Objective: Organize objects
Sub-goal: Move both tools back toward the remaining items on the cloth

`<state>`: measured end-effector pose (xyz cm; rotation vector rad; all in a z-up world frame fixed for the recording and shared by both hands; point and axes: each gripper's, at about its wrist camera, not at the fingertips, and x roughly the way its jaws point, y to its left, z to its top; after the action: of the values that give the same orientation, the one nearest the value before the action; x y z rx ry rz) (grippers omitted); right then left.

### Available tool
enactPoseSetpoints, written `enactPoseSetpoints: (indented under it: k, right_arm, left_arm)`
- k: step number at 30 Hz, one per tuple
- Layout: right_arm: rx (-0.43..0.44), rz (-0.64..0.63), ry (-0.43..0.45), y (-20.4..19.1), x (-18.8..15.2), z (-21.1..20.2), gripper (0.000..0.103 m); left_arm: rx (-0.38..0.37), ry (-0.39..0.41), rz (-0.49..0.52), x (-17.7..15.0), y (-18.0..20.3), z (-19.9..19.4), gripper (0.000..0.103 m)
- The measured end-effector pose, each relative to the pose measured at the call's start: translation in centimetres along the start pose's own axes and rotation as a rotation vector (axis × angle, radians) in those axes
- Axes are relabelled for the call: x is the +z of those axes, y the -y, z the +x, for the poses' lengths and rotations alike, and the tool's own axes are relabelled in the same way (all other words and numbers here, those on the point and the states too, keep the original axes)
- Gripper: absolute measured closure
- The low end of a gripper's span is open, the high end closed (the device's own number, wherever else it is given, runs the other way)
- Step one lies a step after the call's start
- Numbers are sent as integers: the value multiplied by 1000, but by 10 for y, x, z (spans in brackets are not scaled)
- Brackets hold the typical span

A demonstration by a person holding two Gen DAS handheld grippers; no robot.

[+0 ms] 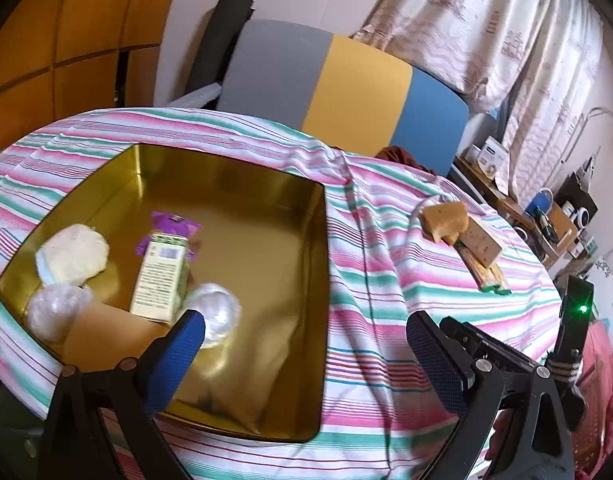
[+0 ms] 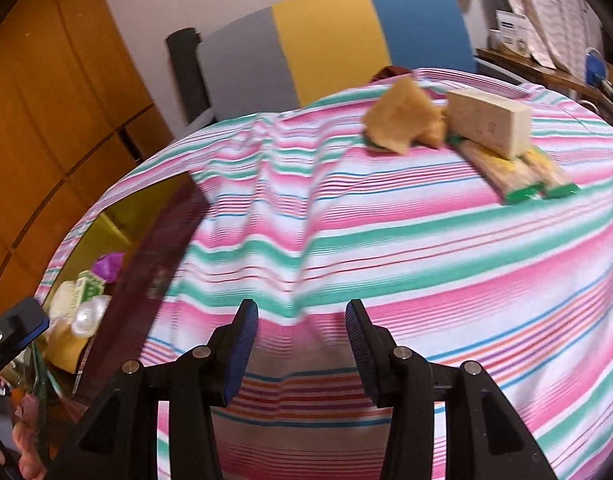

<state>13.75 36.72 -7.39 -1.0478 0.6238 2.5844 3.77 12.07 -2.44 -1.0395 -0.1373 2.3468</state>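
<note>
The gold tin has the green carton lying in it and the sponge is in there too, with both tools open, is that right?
Not quite. The sponge lies outside the tin, on the striped cloth, as the left wrist view shows. The carton does lie in the tin, and the left tool and right tool are both open.

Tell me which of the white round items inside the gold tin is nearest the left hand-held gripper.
The glossy pearly ball, beside the carton's near end. The fluffy pad and crinkly wrapped ball lie farther left.

Left wrist looks down, close over the gold tin (image 1: 226, 184); right wrist faces across the striped cloth (image 2: 386, 240), both catching the tin.
</note>
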Motion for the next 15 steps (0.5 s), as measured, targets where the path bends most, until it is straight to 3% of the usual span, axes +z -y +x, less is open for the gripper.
enactPoseSetpoints:
  k: [8, 15]
  right_arm:
    - [-89, 30, 8, 44, 5, 1, 56]
    - [-238, 39, 63, 98, 46, 4, 56]
  left_arm:
    - [-28, -39, 69, -9, 25, 5, 2]
    - [-67, -93, 95, -21, 43, 10, 2]
